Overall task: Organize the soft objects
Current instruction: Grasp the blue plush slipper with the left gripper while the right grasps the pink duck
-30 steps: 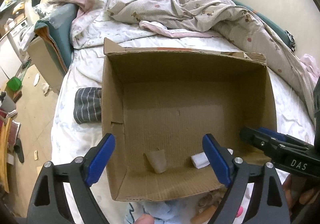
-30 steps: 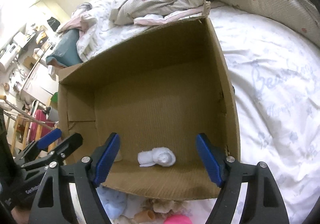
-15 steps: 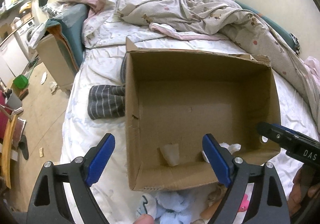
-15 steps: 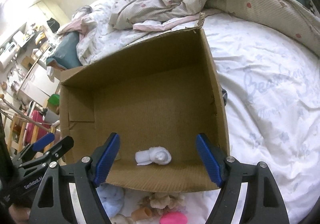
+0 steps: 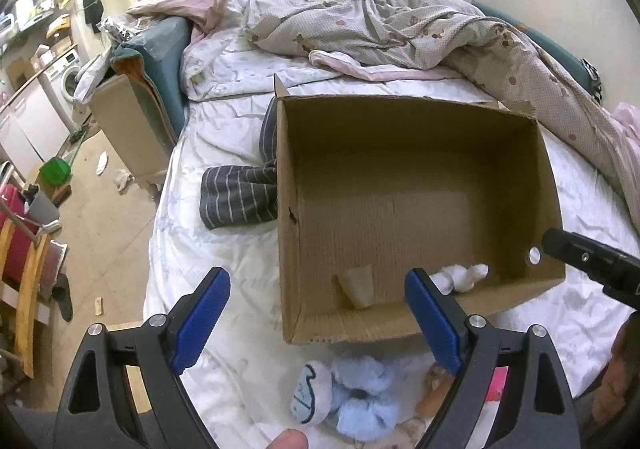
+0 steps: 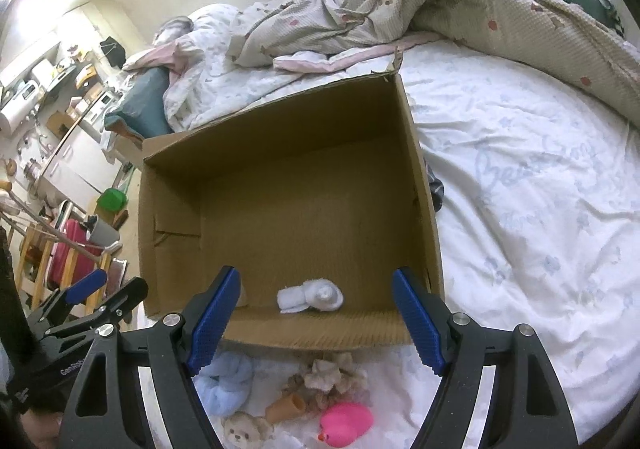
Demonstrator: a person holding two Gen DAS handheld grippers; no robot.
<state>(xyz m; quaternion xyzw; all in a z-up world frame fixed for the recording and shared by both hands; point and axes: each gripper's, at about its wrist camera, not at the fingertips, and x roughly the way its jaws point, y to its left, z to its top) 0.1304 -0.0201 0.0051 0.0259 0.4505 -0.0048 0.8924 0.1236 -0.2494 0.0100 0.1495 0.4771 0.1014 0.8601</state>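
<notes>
An open cardboard box (image 5: 400, 329) lies on the bed; it also shows in the right wrist view (image 6: 424, 185). Inside it lie a rolled white sock (image 6: 310, 296), seen too in the left wrist view (image 5: 460, 276), and a small beige roll (image 5: 358, 285). In front of the box lie a light blue fluffy toy (image 5: 352, 389), a beige scrunchie (image 6: 334, 371), a small teddy (image 6: 244, 429) and a pink duck (image 6: 346, 423). My left gripper (image 5: 316, 323) is open and empty above the box's near left corner. My right gripper (image 6: 316, 323) is open and empty above the box's near edge.
A grey striped garment (image 5: 240, 201) lies left of the box. A crumpled patterned quilt (image 5: 400, 33) fills the back of the bed. The floor to the left (image 5: 92, 209) holds a chair, a green cup and scattered clutter.
Both grippers have pulled back and up from the box, so more of the bed and the toys in front of the box show. Both stay open and empty.
</notes>
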